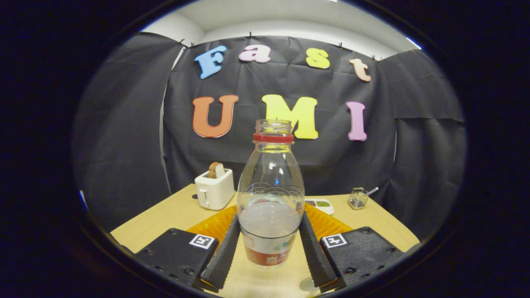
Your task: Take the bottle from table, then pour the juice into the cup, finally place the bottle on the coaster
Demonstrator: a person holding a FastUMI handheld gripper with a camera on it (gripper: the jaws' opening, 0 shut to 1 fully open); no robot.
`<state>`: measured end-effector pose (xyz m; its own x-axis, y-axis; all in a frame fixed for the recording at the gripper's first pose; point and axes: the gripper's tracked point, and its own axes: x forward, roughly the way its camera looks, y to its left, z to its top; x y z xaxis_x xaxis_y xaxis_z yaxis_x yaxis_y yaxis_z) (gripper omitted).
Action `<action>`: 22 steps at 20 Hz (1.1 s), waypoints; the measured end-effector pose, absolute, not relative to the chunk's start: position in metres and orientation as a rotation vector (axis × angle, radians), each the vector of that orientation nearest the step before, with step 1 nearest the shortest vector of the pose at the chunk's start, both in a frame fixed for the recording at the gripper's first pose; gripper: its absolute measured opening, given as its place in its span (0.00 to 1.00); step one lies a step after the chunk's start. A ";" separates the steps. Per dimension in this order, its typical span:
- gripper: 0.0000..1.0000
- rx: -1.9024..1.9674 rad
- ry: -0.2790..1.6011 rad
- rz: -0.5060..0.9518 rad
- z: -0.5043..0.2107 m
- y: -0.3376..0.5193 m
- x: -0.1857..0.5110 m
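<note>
**Bottle between my fingers, upright**

My gripper (270, 248) has its two fingers (225, 252) set on either side of the bottle (271, 198), one against each flank of the lower body near the label band. Both look pressed to the plastic, so I have hold of it, the jaws spread only as wide as the bottle itself.

The bottle stands upright and uncapped, with a red ring around its neck. It is clear, and a pale liquid fills roughly its lower third. I cannot tell whether its base touches the table (165, 215) or hangs just above it.

Just behind the bottle, showing on both sides of it, lies an orange ribbed piece (211, 225) flat on the wood; it may be the coaster, but I cannot be sure.

Beyond my fingers, a white toaster (214, 191) with a slice of bread (216, 169) in its slot. Behind the bottle, a small white tray (322, 205), and near it a small wire holder (358, 198).
</note>
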<state>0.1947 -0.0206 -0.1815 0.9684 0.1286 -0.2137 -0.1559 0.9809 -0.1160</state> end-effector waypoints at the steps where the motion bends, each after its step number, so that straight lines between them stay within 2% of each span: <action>1: 0.80 -0.128 0.210 0.148 -0.190 -0.020 0.212; 12: 0.80 -0.069 0.267 0.114 -0.301 -0.036 0.282; 22: 0.81 -0.120 0.286 0.133 -0.338 -0.025 0.295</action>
<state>0.2948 -0.0246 -0.3383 0.9508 0.1132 -0.2884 -0.1472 0.9841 -0.0991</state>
